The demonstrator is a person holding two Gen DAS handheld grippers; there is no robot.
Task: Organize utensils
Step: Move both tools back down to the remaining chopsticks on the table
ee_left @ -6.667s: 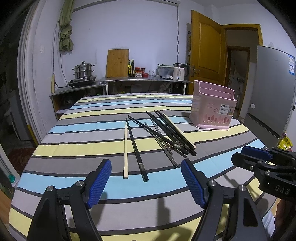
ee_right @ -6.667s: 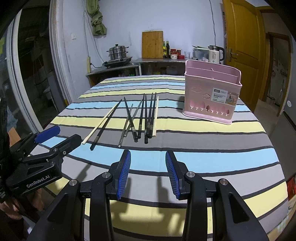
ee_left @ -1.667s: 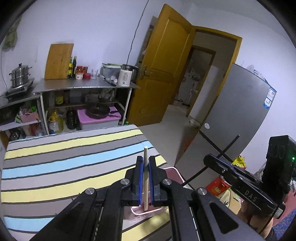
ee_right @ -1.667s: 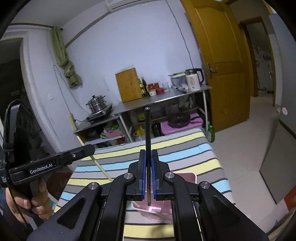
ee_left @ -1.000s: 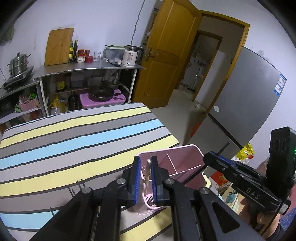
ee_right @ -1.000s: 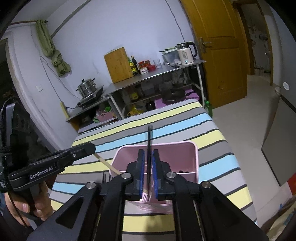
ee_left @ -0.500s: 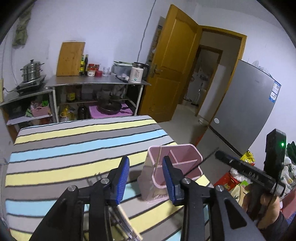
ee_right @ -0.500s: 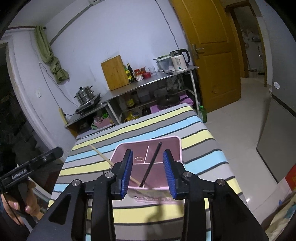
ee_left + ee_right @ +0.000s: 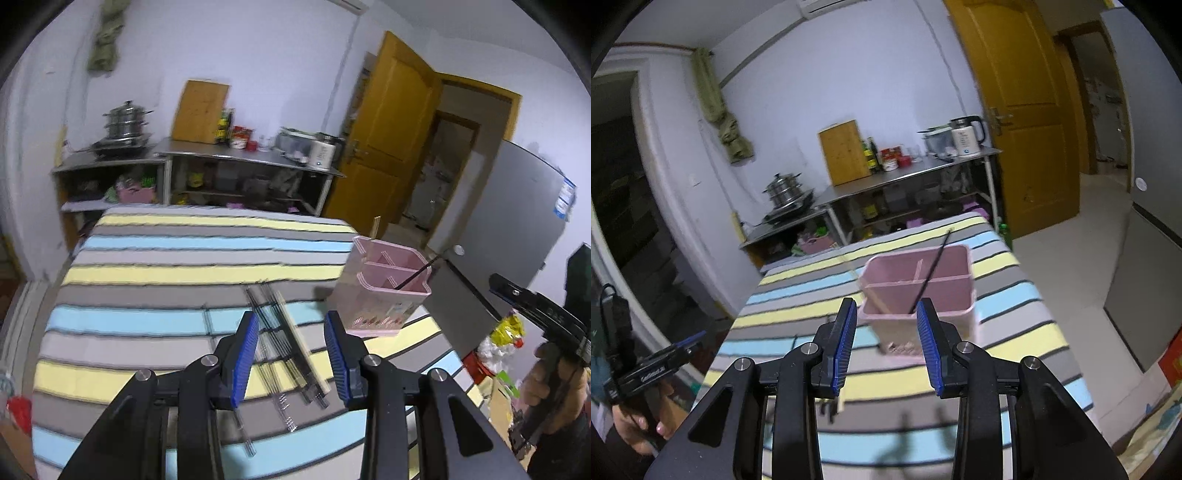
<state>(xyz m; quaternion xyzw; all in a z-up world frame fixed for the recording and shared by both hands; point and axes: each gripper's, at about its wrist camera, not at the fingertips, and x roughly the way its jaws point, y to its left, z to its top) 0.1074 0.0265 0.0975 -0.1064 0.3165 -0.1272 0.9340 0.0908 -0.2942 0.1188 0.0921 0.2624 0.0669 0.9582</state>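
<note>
Both tools are empty: the left tool (image 9: 291,352) has its blue pads spread with nothing between them, and the right tool (image 9: 885,345) stands spread the same way. The pink basket (image 9: 919,291) sits on the striped table (image 9: 147,273) toward its 2 o'clock corner, as seen from the left tool. It already holds a black chopstick (image 9: 931,269) leaning toward 1 o'clock and a pale wooden chopstick (image 9: 876,297) slanting to 11 o'clock. The remaining chopsticks (image 9: 291,347) lie loose in a bunch on the table, just at 9 o'clock of the basket and right ahead of the left tool; the blur makes their count hard to judge, perhaps half a dozen. They look light, stiff and thin, and the dark glossy ones are likely slippery, so one will roll or pivot if pinched near a tip. I'd take each near its middle, pads across the shaft, singling out an outer one first
</note>
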